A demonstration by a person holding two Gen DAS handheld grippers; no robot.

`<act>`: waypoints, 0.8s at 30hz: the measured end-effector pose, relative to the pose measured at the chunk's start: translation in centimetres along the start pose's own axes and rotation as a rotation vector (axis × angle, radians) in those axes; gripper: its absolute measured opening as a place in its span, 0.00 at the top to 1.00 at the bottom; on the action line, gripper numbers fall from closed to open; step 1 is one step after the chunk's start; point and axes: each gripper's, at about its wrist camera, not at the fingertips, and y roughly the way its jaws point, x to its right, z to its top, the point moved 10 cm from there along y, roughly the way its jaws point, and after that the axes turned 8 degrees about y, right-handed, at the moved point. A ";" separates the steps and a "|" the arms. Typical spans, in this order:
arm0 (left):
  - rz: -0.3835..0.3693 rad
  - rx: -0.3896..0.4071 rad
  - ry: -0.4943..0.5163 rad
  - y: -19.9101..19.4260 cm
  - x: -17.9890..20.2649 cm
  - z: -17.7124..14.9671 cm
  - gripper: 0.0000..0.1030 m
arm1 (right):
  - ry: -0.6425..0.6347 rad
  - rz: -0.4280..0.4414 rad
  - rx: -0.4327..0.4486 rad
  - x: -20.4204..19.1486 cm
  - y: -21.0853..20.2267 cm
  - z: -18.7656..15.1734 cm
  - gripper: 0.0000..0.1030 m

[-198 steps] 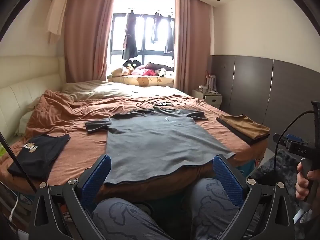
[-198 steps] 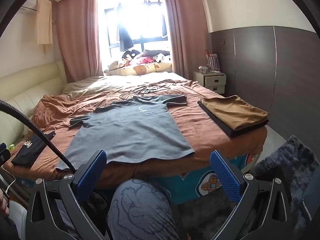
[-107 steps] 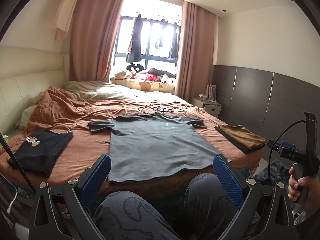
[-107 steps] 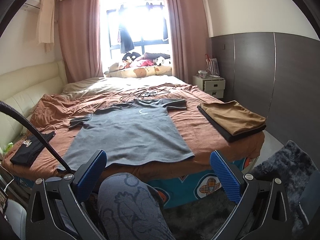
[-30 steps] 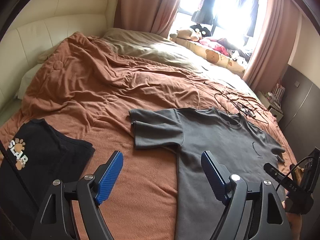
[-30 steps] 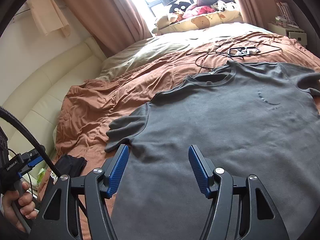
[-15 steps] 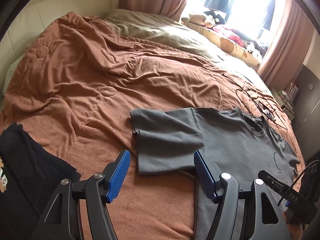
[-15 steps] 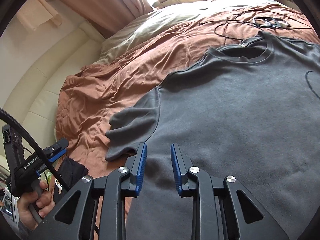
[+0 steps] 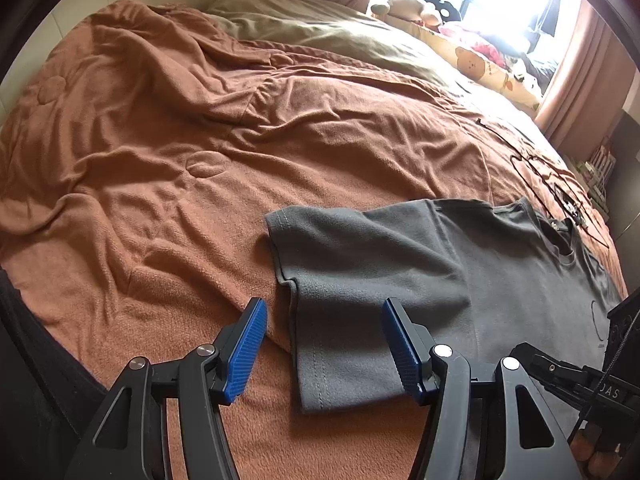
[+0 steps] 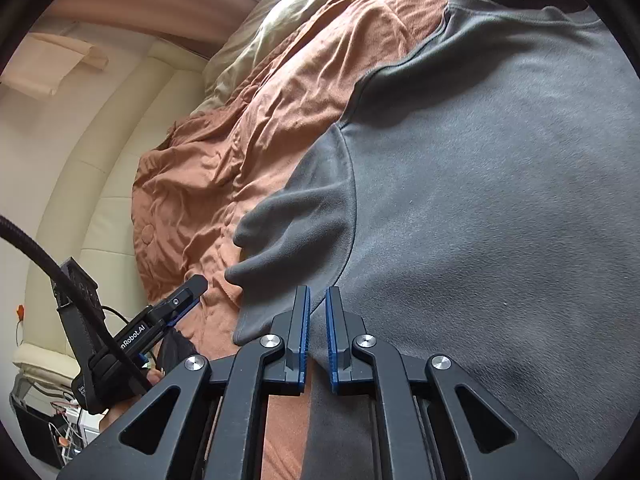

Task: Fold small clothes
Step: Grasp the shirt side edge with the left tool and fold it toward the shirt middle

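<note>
A grey T-shirt (image 9: 516, 280) lies flat on the brown blanket (image 9: 160, 160), and its body fills the right wrist view (image 10: 500, 200). Its left sleeve (image 9: 352, 264) runs toward me. My left gripper (image 9: 323, 344) hovers open just above the sleeve's hem, one blue pad on each side of it. My right gripper (image 10: 316, 332) sits low at the shirt's side edge, just below the sleeve (image 10: 296, 216). Its pads are drawn in to a narrow slit with grey cloth in it. Each gripper shows in the other's view: the left (image 10: 176, 308) and the right (image 9: 576, 384).
A black garment (image 9: 20, 380) lies at the near left edge of the bed. Black cables (image 9: 560, 184) trail on the blanket past the shirt's collar. An olive cover (image 9: 320, 28) and plush toys (image 9: 480, 60) lie toward the window. A cream padded headboard (image 10: 80, 168) bounds the left.
Both grippers came down from the foot of the bed over the shirt's left side. The left narrowed over the sleeve hem. The right closed from wide open to a thin slit at the shirt's edge.
</note>
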 end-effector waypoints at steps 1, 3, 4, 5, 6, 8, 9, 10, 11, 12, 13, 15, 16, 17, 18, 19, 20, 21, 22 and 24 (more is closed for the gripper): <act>-0.002 -0.004 -0.001 0.6 -0.1 0.0 0.40 | 0.013 0.002 -0.008 0.3 0.6 0.1 0.98; -0.006 -0.013 -0.006 1.7 -0.3 -0.1 0.40 | 0.040 0.009 -0.020 0.7 1.3 0.2 0.99; -0.013 -0.016 -0.009 2.2 -0.3 -0.1 0.40 | 0.047 0.006 -0.023 0.9 1.7 0.3 0.99; -0.017 -0.019 -0.011 2.8 -0.4 -0.1 0.40 | 0.049 0.003 -0.026 1.0 2.1 0.3 0.99; -0.017 -0.023 -0.012 3.3 -0.4 -0.2 0.40 | 0.054 -0.004 -0.030 1.0 2.4 0.1 0.99; -0.018 -0.025 -0.012 4.3 -0.5 -0.1 0.40 | 0.067 -0.015 -0.045 1.4 3.0 -0.1 0.99; -0.018 -0.023 -0.010 4.7 -0.6 -0.1 0.40 | 0.074 -0.014 -0.047 1.6 3.3 -0.1 1.00; -0.013 -0.024 -0.007 5.2 -0.7 -0.1 0.40 | 0.077 -0.012 -0.046 1.8 3.5 0.0 1.00; -0.013 -0.028 -0.008 5.7 -0.8 -0.1 0.40 | 0.075 -0.010 -0.046 1.7 3.2 0.0 1.00; -0.022 -0.030 -0.009 6.1 -0.7 -0.2 0.40 | 0.073 -0.010 -0.047 1.5 3.1 -0.1 1.00; -0.026 -0.034 -0.009 6.4 -0.7 -0.2 0.40 | 0.073 -0.007 -0.049 1.4 3.1 -0.1 1.00; -0.031 -0.038 -0.006 6.7 -0.4 -0.2 0.60 | 0.085 0.005 -0.053 1.5 3.2 0.0 1.00; -0.043 -0.045 -0.002 6.7 -0.1 -0.3 0.66 | 0.090 0.011 -0.054 1.5 3.3 0.0 1.00; -0.050 -0.050 0.002 6.6 0.2 -0.2 0.81 | 0.089 0.014 -0.054 1.5 3.4 0.0 1.00; -0.060 -0.054 0.005 6.4 0.5 -0.2 0.93 | 0.084 0.014 -0.053 1.4 3.5 0.1 1.00; -0.071 -0.054 0.005 6.1 0.9 0.0 0.94 | 0.082 0.013 -0.052 1.5 3.5 0.1 1.00; -0.079 -0.047 0.007 5.6 1.3 0.2 0.95 | 0.082 0.015 -0.051 1.7 3.3 -0.1 1.00; -0.089 -0.040 0.012 5.0 1.8 0.5 0.95 | 0.086 0.018 -0.050 1.6 3.2 0.0 1.00; -0.099 -0.031 0.014 4.4 2.3 0.9 0.95 | 0.085 0.019 -0.047 1.6 3.2 0.0 1.00; -0.116 -0.016 0.017 3.0 3.3 1.7 0.95 | 0.080 0.025 -0.039 1.4 3.0 0.1 1.00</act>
